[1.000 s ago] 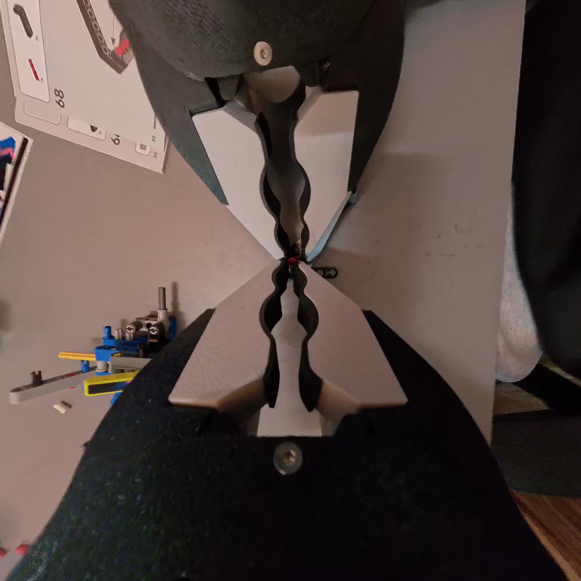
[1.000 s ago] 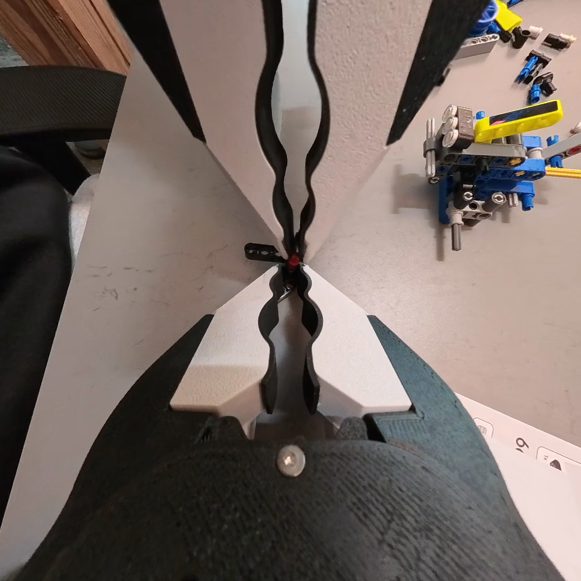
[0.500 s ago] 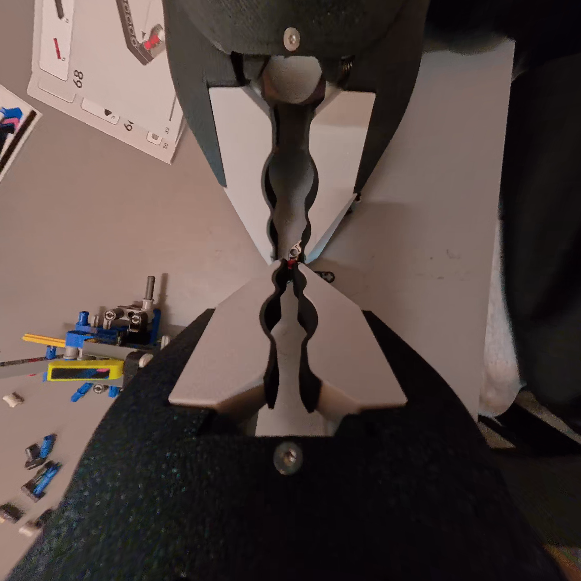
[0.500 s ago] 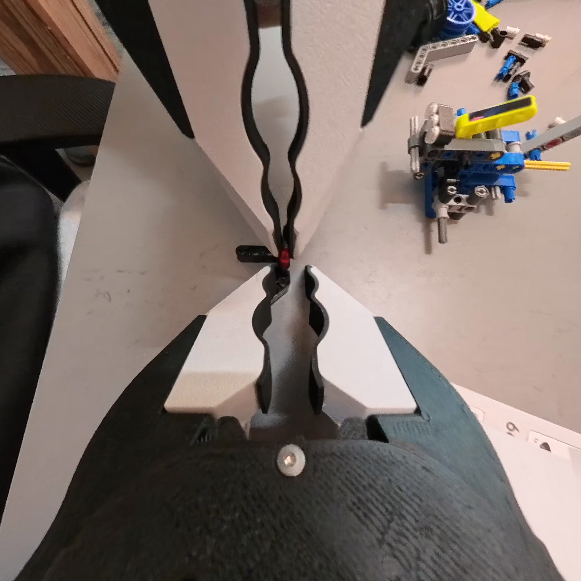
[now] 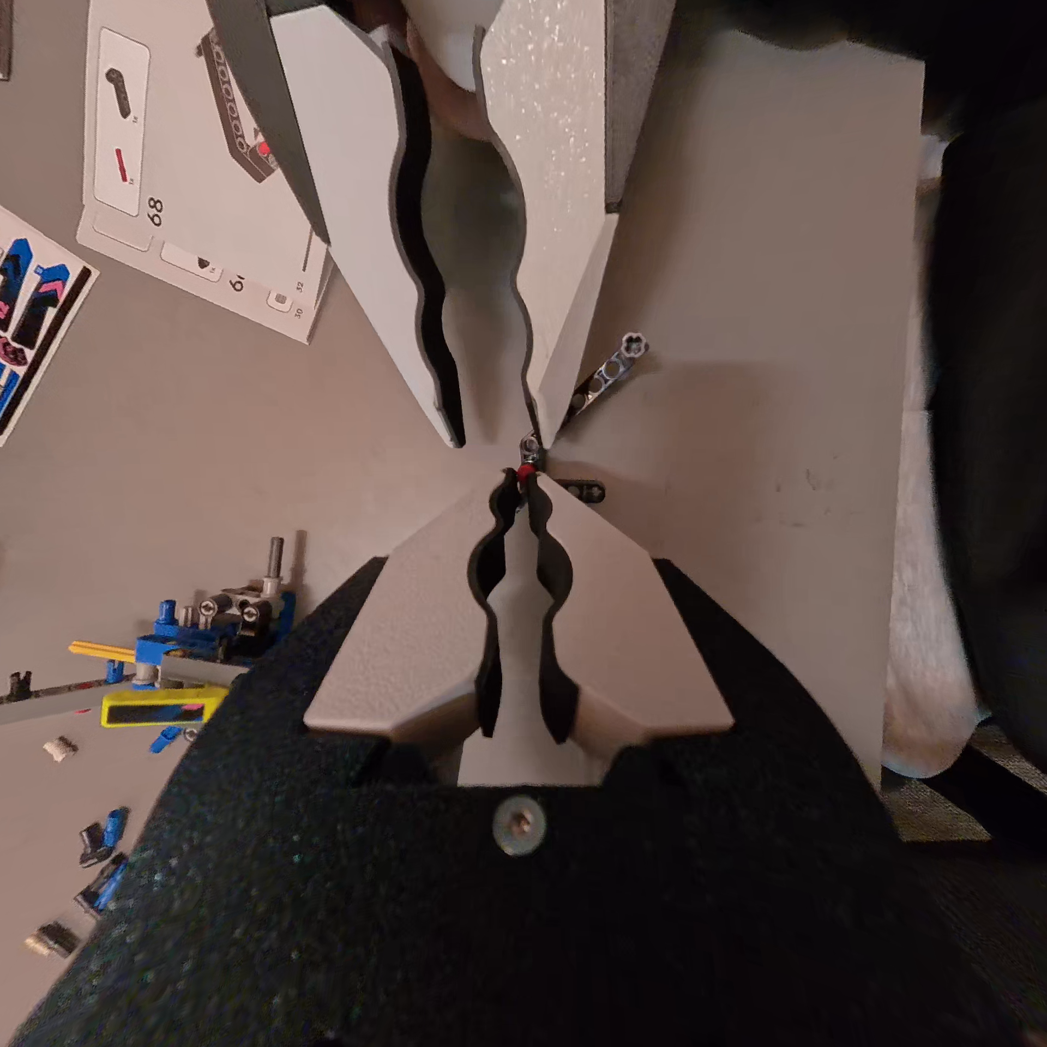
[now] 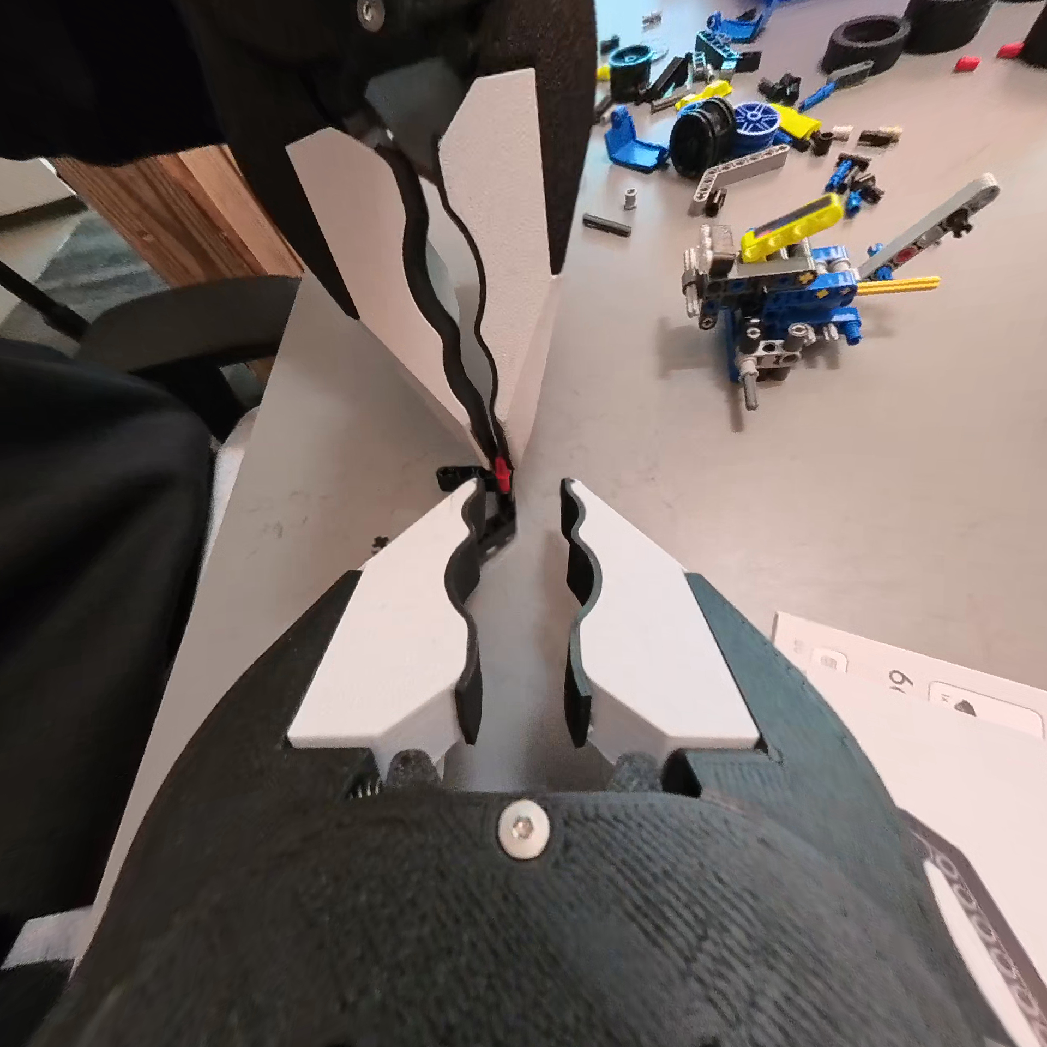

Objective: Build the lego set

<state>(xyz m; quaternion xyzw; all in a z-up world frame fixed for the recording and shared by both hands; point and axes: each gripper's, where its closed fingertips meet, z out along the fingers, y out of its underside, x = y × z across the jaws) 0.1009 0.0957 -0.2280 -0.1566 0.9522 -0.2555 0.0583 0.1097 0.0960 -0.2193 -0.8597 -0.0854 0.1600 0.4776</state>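
Observation:
In the left wrist view my left gripper (image 5: 518,481) is shut on a small red pin (image 5: 525,471) just above the grey table (image 5: 736,453). A dark grey holed beam (image 5: 609,371) hangs on the pin's far end. My right gripper (image 6: 524,490) faces it tip to tip and is open. The beam (image 6: 498,524) lies against the inner side of its left finger (image 6: 473,510), and the other finger stands clear. The red pin (image 6: 501,475) shows in the left gripper's shut tips (image 6: 492,447). A short black beam (image 5: 583,488) lies on the table under the tips.
A part-built blue, grey and yellow model (image 6: 776,294) stands on the table, also in the left wrist view (image 5: 187,651). Loose parts and wheels (image 6: 708,124) lie farther back. An instruction booklet (image 5: 198,170) and a sticker sheet (image 5: 34,317) lie nearby. A chair (image 6: 187,334) is past the table edge. Only a small space, under 4 cm, lies between the two pairs of fingers.
My right gripper's jaws have opened and let go of the grey beam, which stays on the red pin in my left gripper. The right gripper has drawn back and tilted.

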